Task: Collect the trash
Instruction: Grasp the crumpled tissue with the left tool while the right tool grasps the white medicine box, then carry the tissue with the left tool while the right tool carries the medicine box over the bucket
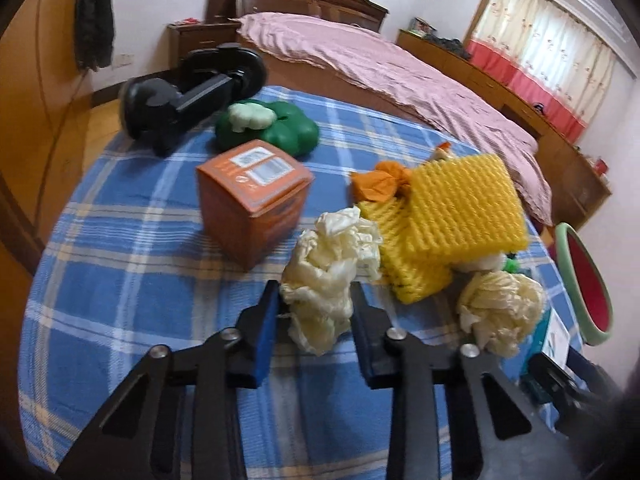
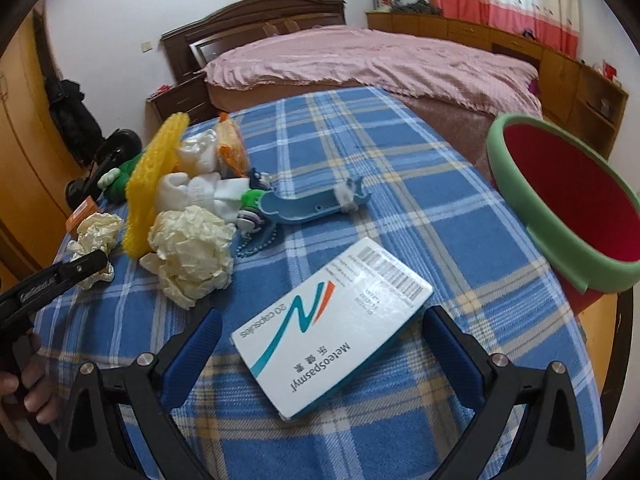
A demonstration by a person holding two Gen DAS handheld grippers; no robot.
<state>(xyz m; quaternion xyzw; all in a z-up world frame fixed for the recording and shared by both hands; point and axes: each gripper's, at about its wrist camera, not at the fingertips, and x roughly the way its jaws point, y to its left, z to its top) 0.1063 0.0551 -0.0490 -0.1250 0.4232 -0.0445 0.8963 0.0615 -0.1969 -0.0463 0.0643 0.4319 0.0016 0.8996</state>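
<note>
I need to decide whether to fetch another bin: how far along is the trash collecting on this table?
Barely begun. What I can see of the red bin with the green rim shows no trash inside. In hand: the left gripper is closed on one crumpled paper wad, while the right gripper stands open around the medicine box. Left: the second paper wad, yellow foam netting and orange box.

Right hand-held gripper (image 2: 322, 342) over a medicine box (image 2: 332, 332)
Its jaws stand wide apart beside the box on the worktop (image 2: 400, 208); a paper ball (image 2: 192, 252) lies left, a bin (image 2: 560, 200) right.
</note>
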